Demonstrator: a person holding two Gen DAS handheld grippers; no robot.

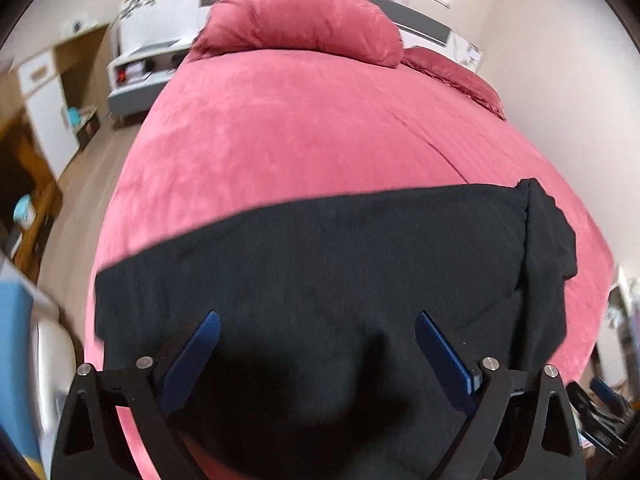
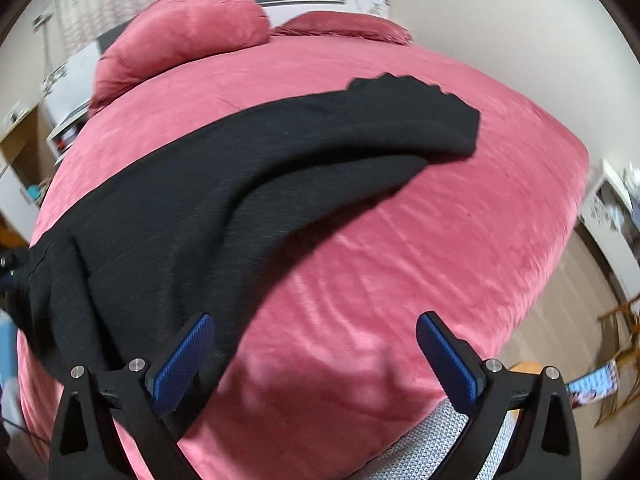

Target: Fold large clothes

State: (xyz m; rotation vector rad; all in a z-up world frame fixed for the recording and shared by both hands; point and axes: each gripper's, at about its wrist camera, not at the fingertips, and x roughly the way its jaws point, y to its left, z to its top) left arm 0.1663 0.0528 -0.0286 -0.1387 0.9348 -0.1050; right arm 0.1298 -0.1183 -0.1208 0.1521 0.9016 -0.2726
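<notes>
A large black garment (image 1: 320, 264) lies spread across the near part of a bed with a pink cover (image 1: 304, 120). In the left wrist view my left gripper (image 1: 318, 326) hangs over the garment's near middle, its blue pads wide apart with only flat cloth below them. In the right wrist view the same garment (image 2: 224, 184) stretches from the left edge to a folded end at the upper right. My right gripper (image 2: 316, 326) is open above the bare pink cover (image 2: 440, 220), its left finger (image 2: 184, 360) over the garment's near edge.
A big pink pillow (image 1: 304, 16) and a flatter one (image 1: 456, 76) lie at the head of the bed. A white nightstand (image 1: 144, 64) and wooden cupboards (image 1: 44, 92) stand to the left. A grey mesh chair back (image 2: 436, 440) is near the bed's front edge, with wooden floor (image 2: 560, 320) on the right.
</notes>
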